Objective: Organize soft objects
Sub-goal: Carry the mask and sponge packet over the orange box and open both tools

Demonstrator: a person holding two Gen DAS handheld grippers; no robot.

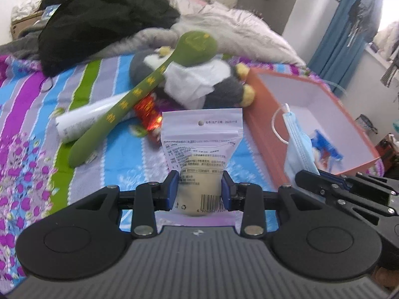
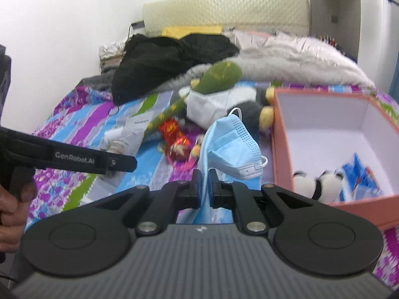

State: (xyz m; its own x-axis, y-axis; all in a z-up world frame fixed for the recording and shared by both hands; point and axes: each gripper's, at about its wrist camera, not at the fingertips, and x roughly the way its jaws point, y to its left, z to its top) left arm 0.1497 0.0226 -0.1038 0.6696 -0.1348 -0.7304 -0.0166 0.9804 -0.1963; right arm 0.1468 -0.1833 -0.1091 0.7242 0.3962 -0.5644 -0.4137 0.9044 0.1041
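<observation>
Pinching a sponge pouch (image 1: 200, 149), the left hand-held gripper (image 1: 200, 186) hangs beside the right hand-held gripper (image 2: 205, 185), seemingly clamping a face mask (image 2: 232, 147).

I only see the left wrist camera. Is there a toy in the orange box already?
Observer: Yes. The right wrist view shows a small black-and-white plush lying in the orange box, beside a blue packet.
Operator: What's holding the blue mask?
Observer: The right hand-held gripper is shut on the face mask, pinching its lower edge between the pads.
Operator: And who holds my gripper?
Observer: A person's hand is wrapped round the handle of the left hand-held gripper.
</observation>
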